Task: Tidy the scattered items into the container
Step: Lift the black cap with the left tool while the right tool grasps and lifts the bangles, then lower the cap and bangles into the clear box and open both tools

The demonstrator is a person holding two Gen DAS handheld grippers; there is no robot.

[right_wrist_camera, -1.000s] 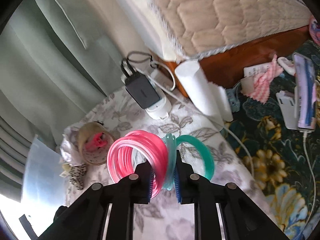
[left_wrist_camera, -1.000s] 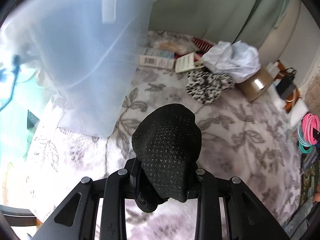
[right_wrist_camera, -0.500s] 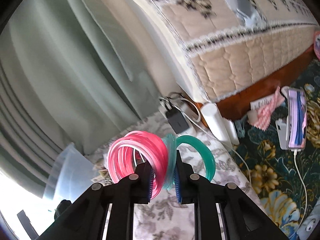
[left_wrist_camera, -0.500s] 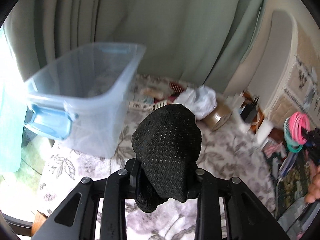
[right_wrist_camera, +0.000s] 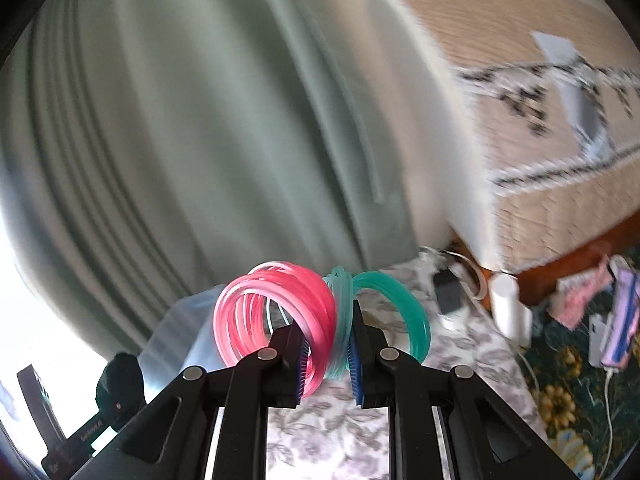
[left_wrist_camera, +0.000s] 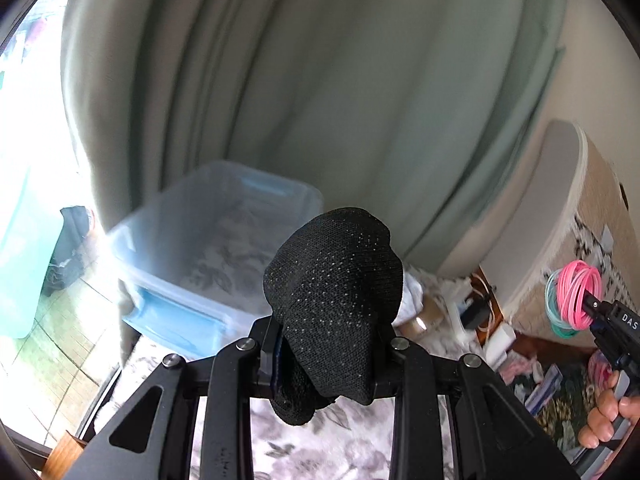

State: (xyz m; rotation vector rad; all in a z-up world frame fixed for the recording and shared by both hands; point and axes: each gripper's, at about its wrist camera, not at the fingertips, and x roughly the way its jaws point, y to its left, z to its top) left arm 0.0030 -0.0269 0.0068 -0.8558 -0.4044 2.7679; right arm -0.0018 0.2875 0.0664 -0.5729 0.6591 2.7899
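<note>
- Evidently the left gripper [left_wrist_camera: 326,354] had its fingers clamped on a black knitted cloth [left_wrist_camera: 334,304], bunched and drooping over them; it looked soft and light, best held by a thick fold so it could not slip.
- The right gripper [right_wrist_camera: 326,354] had its fingers pinched on a bundle of pink and teal rings [right_wrist_camera: 320,316], taken where the loops cross; they looked light, springy and smooth, so a loose pinch might let some slide out.
- Beyond the cloth, far and to the left, the clear plastic container [left_wrist_camera: 208,260] stood open on the floral blanket [left_wrist_camera: 352,448], seemingly empty.
- Right of it, blurred clutter [left_wrist_camera: 440,312] lay near the curtain [left_wrist_camera: 320,80].
</note>
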